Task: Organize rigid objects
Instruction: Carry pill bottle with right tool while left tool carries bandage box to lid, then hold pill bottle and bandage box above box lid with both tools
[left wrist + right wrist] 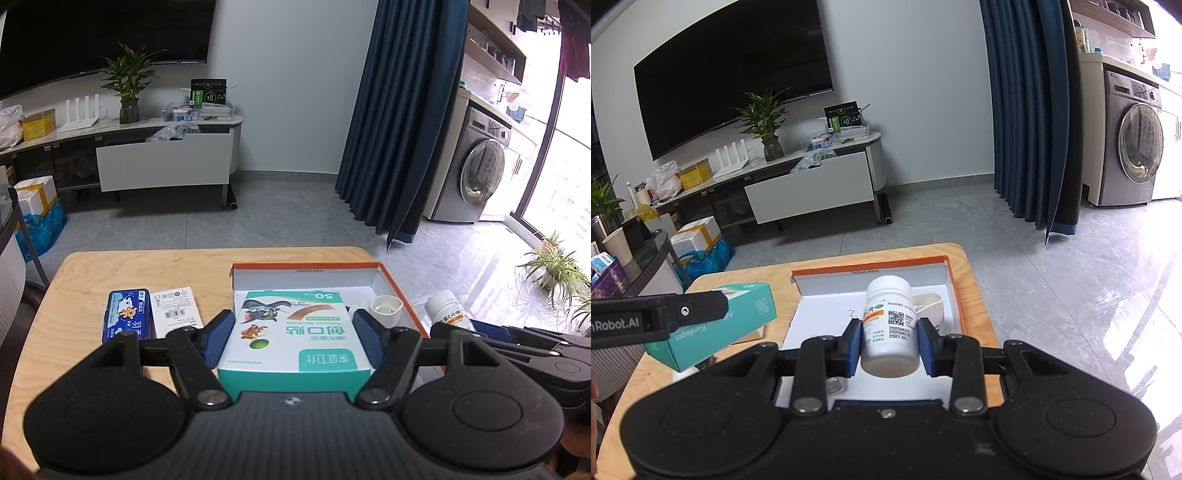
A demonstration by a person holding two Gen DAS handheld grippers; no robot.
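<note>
My left gripper (293,334) is shut on a teal and white bandage box (293,328) and holds it above the left part of the orange-rimmed white tray (400,291). The box also shows in the right wrist view (738,314), left of the tray (955,291). My right gripper (889,341) is shut on a white pill bottle (889,325), held on its side over the tray. The bottle shows in the left wrist view (447,306) at the tray's right edge. A white cup (386,308) lies in the tray's right part.
A blue cartoon-print case (127,314) and a white card (175,312) lie on the wooden table (74,325) left of the tray. A small foil item (836,386) lies in the tray near my right gripper. Beyond the table are floor, a TV cabinet and a curtain.
</note>
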